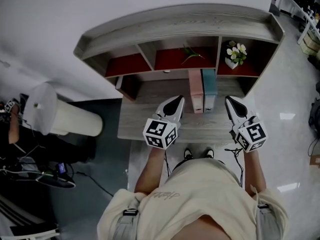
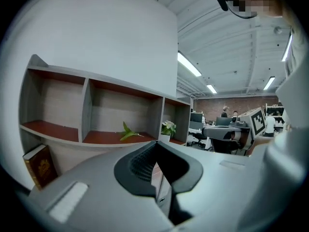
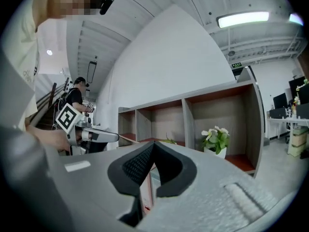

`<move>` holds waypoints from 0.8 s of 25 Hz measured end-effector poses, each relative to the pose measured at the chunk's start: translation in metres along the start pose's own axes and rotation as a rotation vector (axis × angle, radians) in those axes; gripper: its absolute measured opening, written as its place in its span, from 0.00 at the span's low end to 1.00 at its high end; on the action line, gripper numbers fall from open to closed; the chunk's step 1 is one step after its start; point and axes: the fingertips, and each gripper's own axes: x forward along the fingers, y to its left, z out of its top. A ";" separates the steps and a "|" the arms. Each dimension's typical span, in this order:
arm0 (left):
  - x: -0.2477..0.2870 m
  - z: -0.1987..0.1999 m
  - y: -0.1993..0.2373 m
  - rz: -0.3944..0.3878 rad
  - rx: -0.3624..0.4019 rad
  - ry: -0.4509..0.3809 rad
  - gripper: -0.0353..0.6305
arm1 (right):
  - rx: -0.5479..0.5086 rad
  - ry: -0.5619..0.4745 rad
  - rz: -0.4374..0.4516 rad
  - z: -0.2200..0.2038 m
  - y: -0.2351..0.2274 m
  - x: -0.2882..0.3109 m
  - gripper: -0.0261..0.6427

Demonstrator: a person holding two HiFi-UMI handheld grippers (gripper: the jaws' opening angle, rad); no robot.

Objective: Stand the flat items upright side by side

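Note:
Two flat file boxes, a pink one point(image 1: 195, 90) and a teal one point(image 1: 209, 88), stand upright side by side on the grey desk point(image 1: 150, 121), under the middle of the shelf unit. My left gripper point(image 1: 178, 101) hovers just left of the pink box, jaws shut and empty. To the right of the teal box, my right gripper point(image 1: 229, 101) is also shut with nothing in it. In the left gripper view the left gripper point(image 2: 156, 146) points at the shelves. The right gripper point(image 3: 153, 147) shows its closed pads, with slivers of the boxes point(image 3: 149, 190) below them.
The shelf unit point(image 1: 175, 24) has three red-floored bays; a green sprig point(image 1: 191, 54) lies in the middle one and a potted white flower point(image 1: 235, 53) stands in the right one. A brown book point(image 2: 41, 166) leans in the lower left nook. A white cylinder point(image 1: 55, 115) lies left of the desk.

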 end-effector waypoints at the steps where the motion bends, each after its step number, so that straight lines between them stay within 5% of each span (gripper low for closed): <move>1: -0.001 0.003 0.002 0.005 0.000 -0.007 0.08 | -0.016 -0.006 -0.008 0.003 0.000 0.000 0.04; 20: -0.006 -0.003 0.020 0.062 -0.043 -0.032 0.08 | -0.072 0.006 -0.040 0.010 -0.006 0.004 0.04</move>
